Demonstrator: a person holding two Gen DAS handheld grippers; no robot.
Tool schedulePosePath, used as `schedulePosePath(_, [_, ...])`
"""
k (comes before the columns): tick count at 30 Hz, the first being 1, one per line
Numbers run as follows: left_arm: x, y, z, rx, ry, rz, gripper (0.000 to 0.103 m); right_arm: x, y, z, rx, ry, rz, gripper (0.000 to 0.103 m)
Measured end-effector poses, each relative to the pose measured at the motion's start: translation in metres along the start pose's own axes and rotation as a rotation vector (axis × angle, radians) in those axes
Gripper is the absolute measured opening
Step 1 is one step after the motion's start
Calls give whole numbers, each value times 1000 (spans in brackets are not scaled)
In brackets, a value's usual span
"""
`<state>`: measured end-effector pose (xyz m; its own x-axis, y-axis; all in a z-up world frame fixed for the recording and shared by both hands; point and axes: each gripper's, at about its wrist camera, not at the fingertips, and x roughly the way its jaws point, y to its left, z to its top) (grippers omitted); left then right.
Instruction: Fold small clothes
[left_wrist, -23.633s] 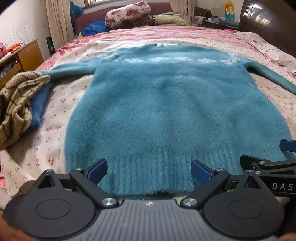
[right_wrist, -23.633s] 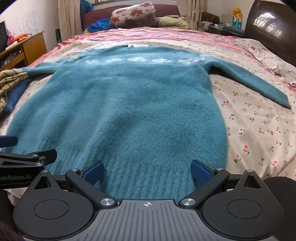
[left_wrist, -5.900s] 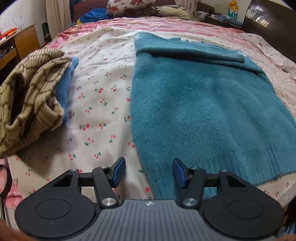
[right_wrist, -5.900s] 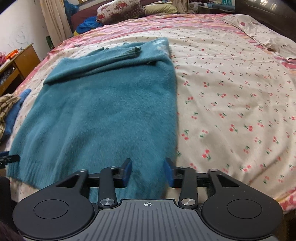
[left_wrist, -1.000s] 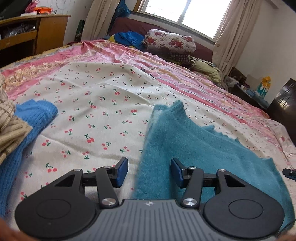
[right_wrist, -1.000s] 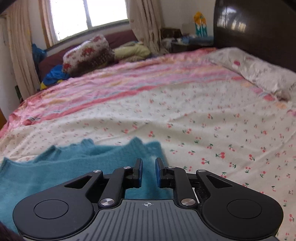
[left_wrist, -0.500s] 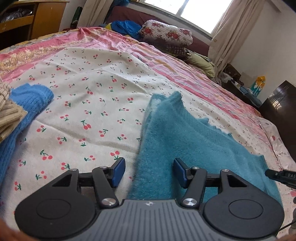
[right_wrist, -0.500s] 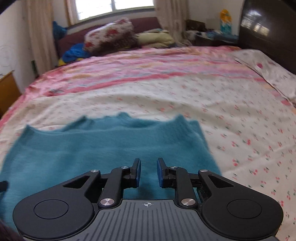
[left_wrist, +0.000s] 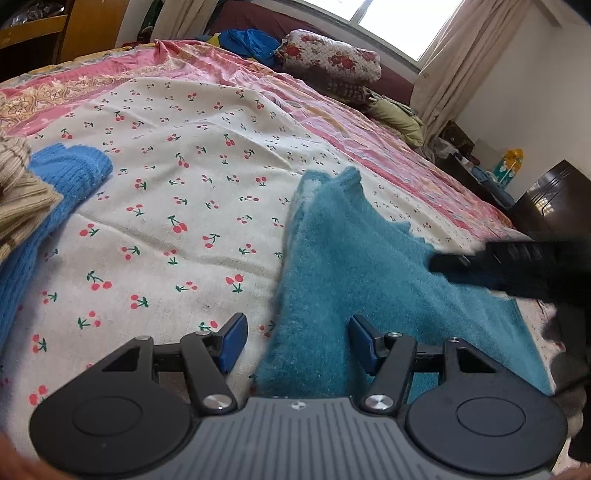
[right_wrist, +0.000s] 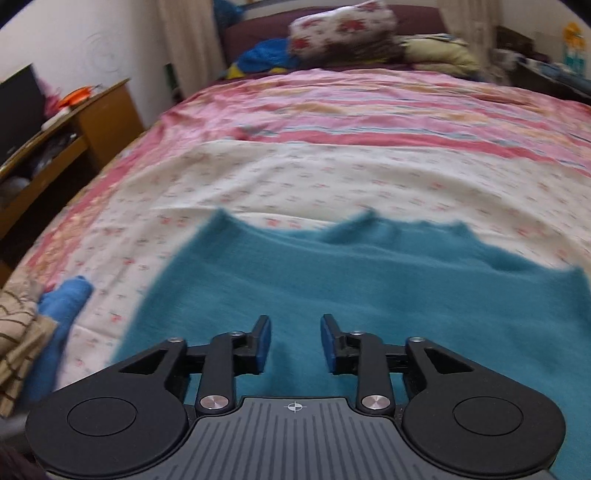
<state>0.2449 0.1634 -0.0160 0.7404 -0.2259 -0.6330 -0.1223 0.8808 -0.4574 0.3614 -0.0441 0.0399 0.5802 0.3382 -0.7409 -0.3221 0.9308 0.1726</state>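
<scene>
Both claws, left (left_wrist: 295, 345) and right (right_wrist: 294, 343), opening, gripping nothing; sweater (right_wrist: 332, 295) folded on bed (right_wrist: 332, 166), pile (left_wrist: 22, 192) left.

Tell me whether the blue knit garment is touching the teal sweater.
Apart. The left wrist view shows the blue knit garment at the left and the teal sweater to its right, with a broad strip of cherry-print bedsheet bare between them.

The fuzzy teal sweater (right_wrist: 369, 288) lies folded flat on the cherry-print bedsheet (left_wrist: 177, 177), its uneven edge toward the pillows.
</scene>
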Motion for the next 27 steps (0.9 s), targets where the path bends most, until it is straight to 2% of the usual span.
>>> schedulePosePath(2, [0, -1, 0, 14, -3, -1, 63, 10, 17, 10, -24, 22, 13, 36])
schedulePosePath(4, [0, -3, -1, 22, 0, -16, 49, 20, 32, 19, -34, 40, 19, 38])
schedulePosePath(7, [-1, -6, -2, 45, -1, -21, 46, 33, 49, 30, -40, 66, 36, 40])
schedulePosePath(10, [1, -7, -2, 44, 4, -26, 44, 49, 66, 42, -58, 102, 41, 47])
schedulePosePath(15, [2, -5, -3, 44, 9, -40, 43, 78, 95, 52, -120, 157, -25, 50])
schedulePosePath(20, [2, -7, -4, 60, 10, -39, 43, 104, 120, 46, -236, 207, -132, 61])
schedulePosePath(24, [2, -9, -5, 75, 8, -33, 43, 119, 131, 30, -366, 211, -229, 60])
schedulePosePath(27, [2, -10, -5, 80, 10, -29, 43, 115, 133, 23, -430, 191, -254, 52])
